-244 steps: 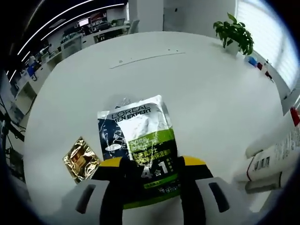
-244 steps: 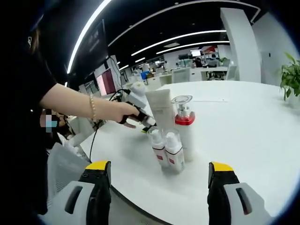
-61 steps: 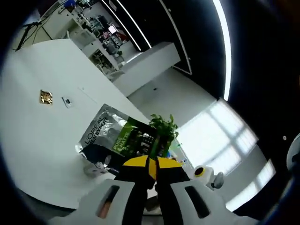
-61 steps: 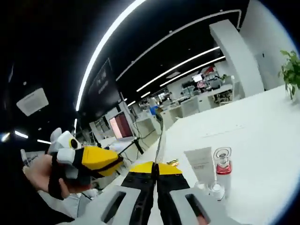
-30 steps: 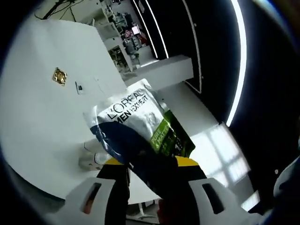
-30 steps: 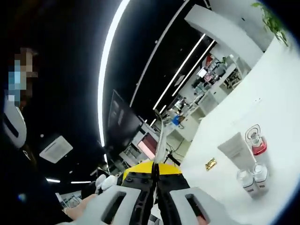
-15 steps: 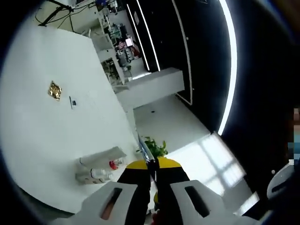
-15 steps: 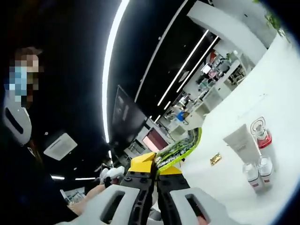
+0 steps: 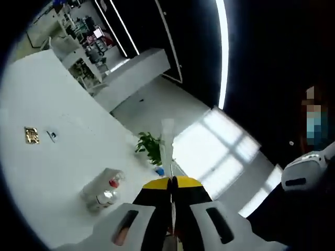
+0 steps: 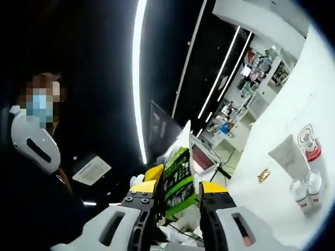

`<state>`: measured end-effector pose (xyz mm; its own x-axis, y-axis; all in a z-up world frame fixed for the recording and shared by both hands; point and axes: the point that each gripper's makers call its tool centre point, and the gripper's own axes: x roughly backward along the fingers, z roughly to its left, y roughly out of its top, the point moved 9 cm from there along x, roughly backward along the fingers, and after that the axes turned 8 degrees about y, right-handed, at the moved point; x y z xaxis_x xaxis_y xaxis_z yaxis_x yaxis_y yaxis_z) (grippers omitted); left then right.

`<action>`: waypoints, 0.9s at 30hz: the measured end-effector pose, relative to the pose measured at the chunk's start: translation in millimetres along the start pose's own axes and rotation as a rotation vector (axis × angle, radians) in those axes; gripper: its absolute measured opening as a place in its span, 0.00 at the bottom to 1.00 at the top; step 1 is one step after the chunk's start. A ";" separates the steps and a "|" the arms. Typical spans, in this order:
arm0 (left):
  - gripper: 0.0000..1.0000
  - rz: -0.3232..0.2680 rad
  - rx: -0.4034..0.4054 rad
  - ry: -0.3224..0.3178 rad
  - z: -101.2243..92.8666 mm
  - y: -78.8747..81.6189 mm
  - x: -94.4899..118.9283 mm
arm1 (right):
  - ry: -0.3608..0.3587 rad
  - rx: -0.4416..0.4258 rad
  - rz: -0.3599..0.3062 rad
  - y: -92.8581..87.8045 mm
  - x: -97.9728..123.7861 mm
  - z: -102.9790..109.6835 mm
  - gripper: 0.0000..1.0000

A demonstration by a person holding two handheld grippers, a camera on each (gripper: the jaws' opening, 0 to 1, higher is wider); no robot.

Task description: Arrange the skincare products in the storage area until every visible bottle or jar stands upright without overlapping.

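Status: sachet aloft, not yet placed.
Left gripper view: left claw [image 9: 171, 184] clenched on sachet [image 9: 167, 141] edge; bottles [image 9: 102, 189] on table [image 9: 42, 167]. Right gripper view: right claw [image 10: 174, 189] released around sachet; tube [image 10: 286, 151] upright w/ bottles.

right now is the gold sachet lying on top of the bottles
No: in the left gripper view the gold sachet lies flat on the white table, well apart from the bottles.
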<state>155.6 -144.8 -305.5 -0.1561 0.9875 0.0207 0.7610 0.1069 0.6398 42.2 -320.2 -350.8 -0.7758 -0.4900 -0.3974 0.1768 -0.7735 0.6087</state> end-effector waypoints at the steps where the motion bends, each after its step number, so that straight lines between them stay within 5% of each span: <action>1: 0.00 0.033 -0.032 -0.002 -0.3 0.1 0.2 | 0.015 0.000 -0.008 3.3 1.6 0.1 0.33; 8: 0.00 0.158 -0.069 -0.048 -7.1 -5.1 -3.6 | 0.088 -0.019 -0.039 14.7 1.8 4.0 0.32; 11: 0.00 0.234 -0.085 -0.090 -10.5 -6.1 -5.5 | 0.117 -0.034 -0.008 13.9 1.0 5.7 0.32; 16: 0.00 0.344 -0.114 -0.072 -5.5 -5.9 -9.8 | 0.146 -0.051 0.052 10.0 1.5 8.0 0.25; 21: 0.00 0.390 -0.114 -0.078 -3.9 -3.2 -12.1 | 0.136 -0.035 0.096 7.2 4.3 8.2 0.22; 24: 0.00 0.409 -0.106 -0.084 -3.5 -3.2 -13.9 | 0.124 -0.031 0.097 7.4 8.0 6.5 0.11; 27: 0.00 0.415 -0.095 -0.089 -5.2 -4.1 -16.0 | 0.180 -0.021 0.063 11.4 13.1 11.4 0.06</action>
<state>151.7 -161.6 -304.5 0.2089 0.9510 0.2279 0.6862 -0.3086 0.6588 27.2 -330.9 -341.3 -0.6424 -0.6001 -0.4766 0.2351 -0.7463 0.6227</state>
